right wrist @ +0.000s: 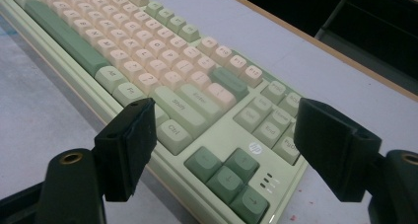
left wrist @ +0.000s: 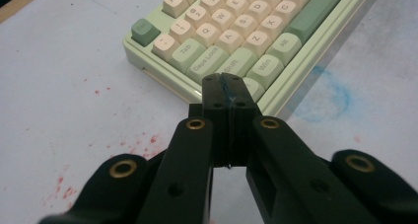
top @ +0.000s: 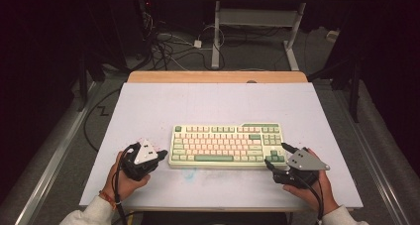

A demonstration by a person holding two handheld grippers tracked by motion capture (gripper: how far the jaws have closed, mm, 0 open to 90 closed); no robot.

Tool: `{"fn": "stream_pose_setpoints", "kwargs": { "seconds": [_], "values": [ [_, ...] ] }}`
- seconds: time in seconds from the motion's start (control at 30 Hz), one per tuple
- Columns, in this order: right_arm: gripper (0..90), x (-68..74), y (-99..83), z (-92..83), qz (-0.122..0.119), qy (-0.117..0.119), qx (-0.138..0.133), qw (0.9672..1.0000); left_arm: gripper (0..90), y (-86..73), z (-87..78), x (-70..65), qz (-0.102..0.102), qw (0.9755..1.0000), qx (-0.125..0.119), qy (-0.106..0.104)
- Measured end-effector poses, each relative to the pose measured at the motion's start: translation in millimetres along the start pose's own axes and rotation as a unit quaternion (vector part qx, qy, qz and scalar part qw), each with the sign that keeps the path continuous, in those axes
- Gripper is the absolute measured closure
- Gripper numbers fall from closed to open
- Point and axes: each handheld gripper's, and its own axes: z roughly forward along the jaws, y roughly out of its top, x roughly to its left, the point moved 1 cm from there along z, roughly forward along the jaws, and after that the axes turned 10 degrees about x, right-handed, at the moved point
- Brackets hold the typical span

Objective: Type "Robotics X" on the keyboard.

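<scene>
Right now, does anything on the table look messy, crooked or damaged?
Only stains. Red specks dot the white table top left of the keyboard, and a blue smear marks it along the keyboard's front edge. The keyboard itself sits square and looks intact.

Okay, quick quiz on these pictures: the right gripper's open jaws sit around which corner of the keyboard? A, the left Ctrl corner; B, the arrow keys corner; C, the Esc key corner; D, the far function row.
B: in the right gripper view, the right gripper stands open with the arrow keys of the keyboard between its jaws.
</scene>
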Motion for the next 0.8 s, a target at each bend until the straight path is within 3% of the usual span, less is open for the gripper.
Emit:
{"fn": "stream_pose_setpoints", "kwargs": {
  "seconds": [0.27,0.47,0.8],
  "values": [
    [24.8,3.0,-0.5,3.8,-0.004,-0.002,0.008,1.0,87.7,21.4,7.3,-0.1,0.003,0.9998,0.008,-0.02],
    [24.5,4.0,-0.5,5.1,-0.008,-0.001,0.011,0.9999,87.1,36.6,12.8,3.5,0.004,0.9997,0.011,-0.022],
    [24.7,6.4,0.2,9.7,-0.014,0.013,0.018,0.9997,87.5,70.5,32.7,-3.3,0.027,0.9989,0.026,-0.028]
  ]
}}
